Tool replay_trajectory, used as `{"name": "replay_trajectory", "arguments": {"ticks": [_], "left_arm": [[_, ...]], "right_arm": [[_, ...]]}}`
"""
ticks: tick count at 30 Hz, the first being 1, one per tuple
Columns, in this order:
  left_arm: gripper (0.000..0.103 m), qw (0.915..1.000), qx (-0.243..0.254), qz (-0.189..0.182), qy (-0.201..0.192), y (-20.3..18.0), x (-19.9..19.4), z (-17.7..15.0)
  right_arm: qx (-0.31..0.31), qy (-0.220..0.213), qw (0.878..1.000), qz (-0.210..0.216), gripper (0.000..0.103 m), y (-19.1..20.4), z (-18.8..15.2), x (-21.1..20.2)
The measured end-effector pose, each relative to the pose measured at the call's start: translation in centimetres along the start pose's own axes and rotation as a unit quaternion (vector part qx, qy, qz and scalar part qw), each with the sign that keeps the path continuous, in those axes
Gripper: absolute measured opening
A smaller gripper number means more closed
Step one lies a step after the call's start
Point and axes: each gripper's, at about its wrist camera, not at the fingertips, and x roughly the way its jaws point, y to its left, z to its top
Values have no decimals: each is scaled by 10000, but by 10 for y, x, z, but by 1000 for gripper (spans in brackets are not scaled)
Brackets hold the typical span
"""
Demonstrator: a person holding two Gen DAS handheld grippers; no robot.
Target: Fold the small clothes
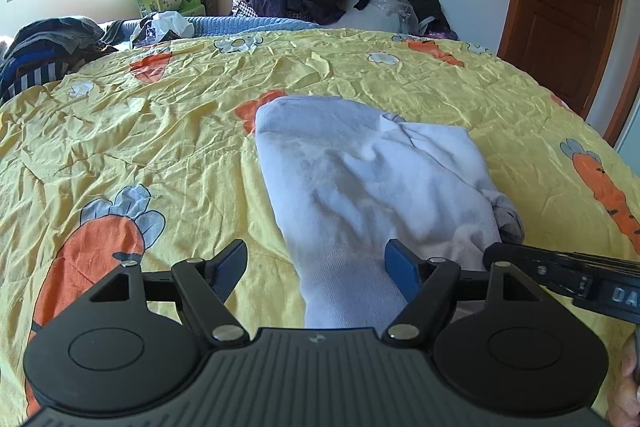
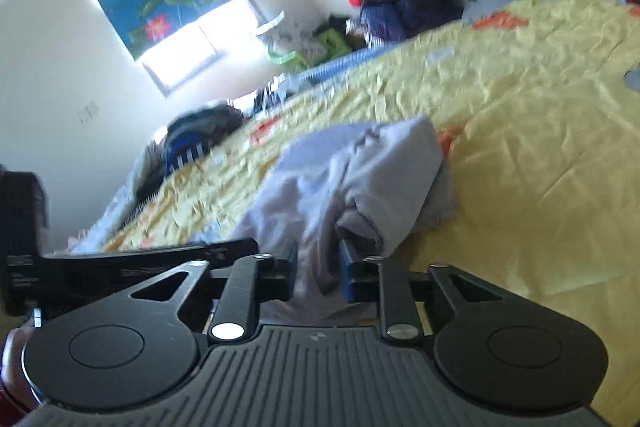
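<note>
Pinching a fold of the pale lilac garment [image 2: 360, 167] in my right tongs [image 2: 318, 269], lifted off the yellow bed [image 2: 520, 107]. My left tongs [image 1: 316, 267] hang released over its 6 o'clock end.

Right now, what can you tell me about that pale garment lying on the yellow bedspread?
The garment is pale lilac, soft knit with a ribbed band at its near end. It lies folded and rumpled on the yellow carrot-print bedspread. The right gripper pinches its near edge, bunching the cloth. The left gripper stands open over the same end, its pads apart.
</note>
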Motion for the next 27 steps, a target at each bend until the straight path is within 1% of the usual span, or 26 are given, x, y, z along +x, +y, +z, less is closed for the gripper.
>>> {"name": "replay_trajectory", "arguments": {"ticks": [1, 3, 6, 9, 10, 11, 12, 13, 14, 15, 19, 20, 23, 24, 27], "left_arm": [[76, 10000, -6, -6, 16, 1, 0, -1], [76, 10000, -32, -16, 36, 2, 0, -3], [76, 10000, -65, -19, 40, 4, 1, -4], [76, 10000, -83, -26, 47, 2, 2, -5], [76, 9999, -87, -29, 48, 2, 3, -5], [76, 9999, -83, -33, 50, 1, 3, -6], [76, 9999, -77, -30, 60, 1, 3, -7], [76, 9999, -78, -24, 68, 0, 3, -7], [76, 9999, -82, -22, 75, 0, 4, -8], [76, 9999, -85, -22, 80, 0, 4, -8], [80, 9999, -72, 19, 83, 0, 4, -10], [80, 9999, -74, 22, 85, 0, 4, -10], [80, 9999, -88, 9, 110, 1, 5, -12], [80, 9999, -85, 8, 108, 1, 4, -12], [80, 9999, -87, 7, 98, 1, 4, -13]], "right_arm": [[81, 1, 10000, 10, 10, -2, -2, -1], [91, -85, 9999, -41, 7, 1, -7, -7], [175, -265, 9993, -193, 7, -4, -11, -20], [140, -218, 9990, -370, 7, -9, -12, -22], [64, -249, 9988, -427, 9, -6, -12, -24], [9, -307, 9987, -407, 14, -3, -12, -26], [-9, -359, 9987, -353, 15, 1, -11, -27], [-30, -362, 9990, -241, 23, 5, -11, -26], [-83, -343, 9993, -103, 35, 9, -10, -24], [-175, -342, 9993, 9, 38, 15, -10, -23], [-534, -167, 9983, 158, 39, 36, -13, -10], [-565, -87, 9983, 109, 38, 38, -14, -6], [-656, 79, 9972, -343, 37, 38, -19, 3], [-639, 98, 9970, -420, 38, 36, -20, 4], [-511, 94, 9977, -434, 38, 32, -22, -1]]}}
